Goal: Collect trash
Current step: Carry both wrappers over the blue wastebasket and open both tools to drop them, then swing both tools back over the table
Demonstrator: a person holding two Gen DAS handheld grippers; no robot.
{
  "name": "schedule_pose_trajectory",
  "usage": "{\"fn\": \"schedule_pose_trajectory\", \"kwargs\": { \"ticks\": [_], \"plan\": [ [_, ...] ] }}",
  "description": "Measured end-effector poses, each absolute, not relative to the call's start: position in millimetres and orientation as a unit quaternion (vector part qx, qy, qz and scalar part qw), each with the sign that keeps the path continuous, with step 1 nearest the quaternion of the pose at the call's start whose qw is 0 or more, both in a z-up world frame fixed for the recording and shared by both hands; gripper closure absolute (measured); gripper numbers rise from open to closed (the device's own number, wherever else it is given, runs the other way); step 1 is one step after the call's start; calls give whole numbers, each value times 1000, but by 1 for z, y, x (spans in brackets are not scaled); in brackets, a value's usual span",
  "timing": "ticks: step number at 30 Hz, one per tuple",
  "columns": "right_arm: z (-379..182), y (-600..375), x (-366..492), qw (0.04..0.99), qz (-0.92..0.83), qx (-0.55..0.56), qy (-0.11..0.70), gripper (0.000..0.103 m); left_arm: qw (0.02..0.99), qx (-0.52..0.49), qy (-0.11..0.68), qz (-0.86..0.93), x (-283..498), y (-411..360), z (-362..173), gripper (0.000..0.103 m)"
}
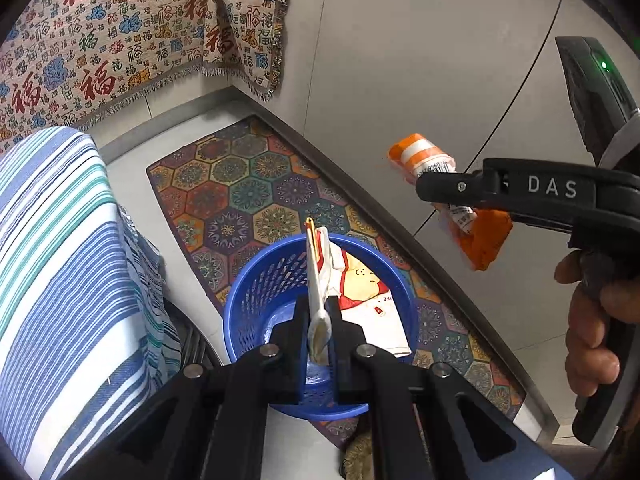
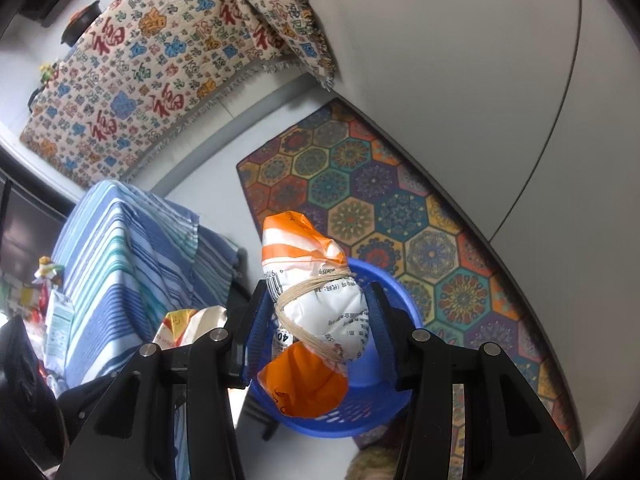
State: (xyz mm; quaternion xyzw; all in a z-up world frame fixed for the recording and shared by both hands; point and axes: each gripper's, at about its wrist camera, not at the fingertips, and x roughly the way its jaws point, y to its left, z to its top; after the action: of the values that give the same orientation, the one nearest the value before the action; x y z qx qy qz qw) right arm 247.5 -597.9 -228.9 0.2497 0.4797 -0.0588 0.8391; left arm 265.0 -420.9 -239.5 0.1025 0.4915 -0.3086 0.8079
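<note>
A: While both loads hang over the blue basket [image 1: 248, 300], left gripper [image 1: 319, 334] pinches a flat wrapper [image 1: 318, 280]; right gripper [image 2: 316, 312] clamps the orange bag [image 2: 316, 300].
B: Drop step, I'd say. Open both; bag's over the near rim.

Colours and patterns over the blue basket

The basket [image 1: 256, 292] is blue; the mat [image 2: 360, 184] has multicoloured hexagon medallions; the packet [image 2: 316, 300] is orange and white striped; one cloth [image 1: 60, 240] has blue, teal and white stripes; the other [image 2: 132, 80] is cream with red characters.
</note>
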Motion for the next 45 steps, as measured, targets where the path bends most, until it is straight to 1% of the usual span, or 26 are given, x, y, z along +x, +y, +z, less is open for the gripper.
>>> {"fn": "schedule_pose_trajectory", "kwargs": {
  "ticks": [9, 10, 12, 13, 14, 16, 19, 21, 23, 24, 25, 26, 29, 33, 34, 35, 36, 37, 41, 45],
  "plan": [
    [-233, -596, 251, 835, -59, 245, 490, 54, 809, 113, 488, -308, 267, -428, -242, 94],
    [-234, -596, 251, 834, -59, 245, 491, 52, 807, 113, 491, -307, 268, -428, -243, 91],
    [-235, -596, 253, 835, -59, 246, 489, 50, 802, 107, 500, -308, 272, -428, -247, 89],
    [-235, -596, 253, 836, -60, 247, 487, 44, 801, 106, 503, -307, 274, -430, -249, 82],
    [-234, -597, 254, 837, -62, 247, 485, 43, 801, 106, 503, -308, 275, -430, -249, 73],
    [-232, -599, 253, 839, -70, 251, 479, 42, 804, 104, 499, -306, 277, -431, -251, 67],
    [-225, -605, 249, 844, -84, 255, 464, 38, 807, 91, 497, -305, 278, -427, -247, 65],
    [-217, -605, 246, 852, -97, 243, 453, 31, 812, 83, 489, -309, 273, -421, -238, 58],
    [-205, -602, 244, 863, -104, 232, 437, 18, 821, 79, 467, -319, 263, -411, -223, 46],
    [-196, -599, 241, 871, -106, 225, 424, 14, 827, 78, 453, -325, 256, -404, -213, 44],
    [-189, -596, 239, 879, -105, 219, 410, 8, 833, 74, 437, -330, 249, -397, -204, 41],
    [-181, -592, 237, 886, -103, 214, 397, 3, 840, 67, 422, -335, 241, -388, -194, 41],
    [-154, -573, 228, 909, -82, 199, 356, 1, 843, 46, 411, -344, 223, -361, -173, 37],
    [-129, -534, 216, 929, -43, 181, 320, 0, 837, 59, 426, -337, 193, -317, -158, 37],
    [-126, -523, 214, 931, -37, 176, 317, 0, 839, 63, 426, -331, 187, -304, -155, 34],
    [-123, -510, 212, 933, -38, 166, 316, 0, 844, 65, 422, -326, 179, -290, -153, 23],
    [-121, -492, 210, 937, -41, 146, 316, 0, 853, 65, 411, -316, 168, -271, -150, 18],
    [-119, -477, 209, 940, -38, 126, 314, 0, 860, 65, 402, -307, 160, -258, -149, 16],
    [-118, -403, 203, 949, 21, 49, 310, 0, 872, 74, 402, -270, 137, -197, -152, 16],
    [-141, -338, 196, 931, 100, 40, 350, 1, 878, 56, 423, -216, 136, -125, -162, 16]
  ]
}}
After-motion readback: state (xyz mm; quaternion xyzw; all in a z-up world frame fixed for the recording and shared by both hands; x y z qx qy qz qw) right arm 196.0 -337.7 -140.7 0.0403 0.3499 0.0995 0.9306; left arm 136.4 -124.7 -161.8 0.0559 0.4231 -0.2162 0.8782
